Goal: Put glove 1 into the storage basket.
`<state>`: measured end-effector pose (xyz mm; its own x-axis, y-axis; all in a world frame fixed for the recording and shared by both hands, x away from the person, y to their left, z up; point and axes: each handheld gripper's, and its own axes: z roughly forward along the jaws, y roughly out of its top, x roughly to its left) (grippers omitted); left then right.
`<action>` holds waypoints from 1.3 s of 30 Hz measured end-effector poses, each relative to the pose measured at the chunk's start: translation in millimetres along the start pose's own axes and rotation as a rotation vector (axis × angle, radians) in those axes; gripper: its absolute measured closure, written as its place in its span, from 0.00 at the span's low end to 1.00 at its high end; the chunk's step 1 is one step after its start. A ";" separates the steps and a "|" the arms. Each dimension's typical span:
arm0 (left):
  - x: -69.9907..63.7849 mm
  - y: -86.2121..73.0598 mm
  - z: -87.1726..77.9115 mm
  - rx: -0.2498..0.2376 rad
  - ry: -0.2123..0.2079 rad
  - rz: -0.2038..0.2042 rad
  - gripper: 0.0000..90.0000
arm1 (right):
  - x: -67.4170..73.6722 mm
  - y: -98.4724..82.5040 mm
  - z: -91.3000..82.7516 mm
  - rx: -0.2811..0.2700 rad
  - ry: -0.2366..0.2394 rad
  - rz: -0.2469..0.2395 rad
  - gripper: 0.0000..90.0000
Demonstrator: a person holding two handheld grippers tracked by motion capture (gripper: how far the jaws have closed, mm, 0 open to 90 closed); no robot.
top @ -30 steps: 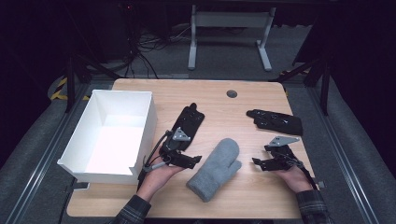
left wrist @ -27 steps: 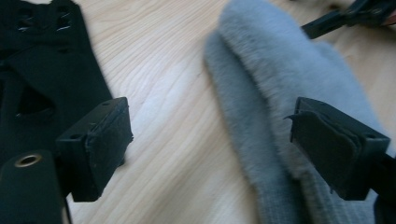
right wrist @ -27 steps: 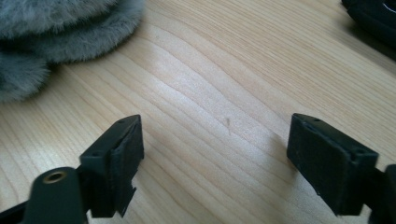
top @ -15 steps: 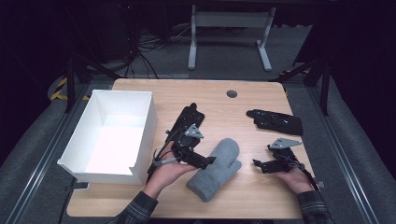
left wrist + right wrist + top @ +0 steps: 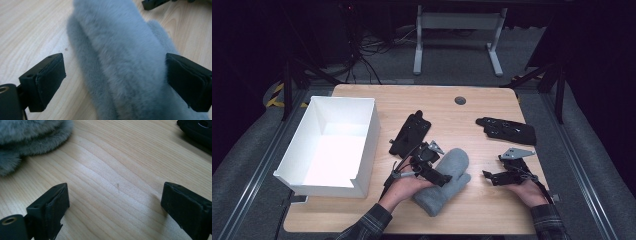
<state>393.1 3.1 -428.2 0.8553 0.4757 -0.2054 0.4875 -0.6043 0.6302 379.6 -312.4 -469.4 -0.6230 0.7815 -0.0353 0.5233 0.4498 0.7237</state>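
Left tongs [image 5: 443, 178], lower centre of the high view, gape wide over the grey mitten [image 5: 444, 181], gripping nothing; in the left gripper view the fur [image 5: 125, 62] lies between the jaws. It sits on the tabletop [image 5: 472, 135], right of the white box [image 5: 332, 145]. Soft, light and plush, it would likely squash; pinching across its middle looks safest. Right tongs [image 5: 492, 176], lower right, are spread wide and empty.
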 end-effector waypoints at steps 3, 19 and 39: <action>1.8 -2.9 7.5 0.015 -0.016 -0.006 0.05 | 0.0 0.0 0.0 0.000 0.000 0.000 0.09; 12.7 -13.5 20.1 0.058 -0.128 -0.029 0.25 | 0.0 -0.1 0.0 0.000 0.000 0.000 0.09; 22.0 -14.4 14.7 0.024 -0.325 -0.044 0.80 | 0.0 0.0 0.0 0.000 0.000 0.001 0.09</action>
<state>407.5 12.9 -452.8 0.8424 0.2751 -0.4633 0.5263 -0.6040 0.5985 379.6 -312.4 -469.4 -0.6227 0.7817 -0.0347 0.5237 0.4492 0.7238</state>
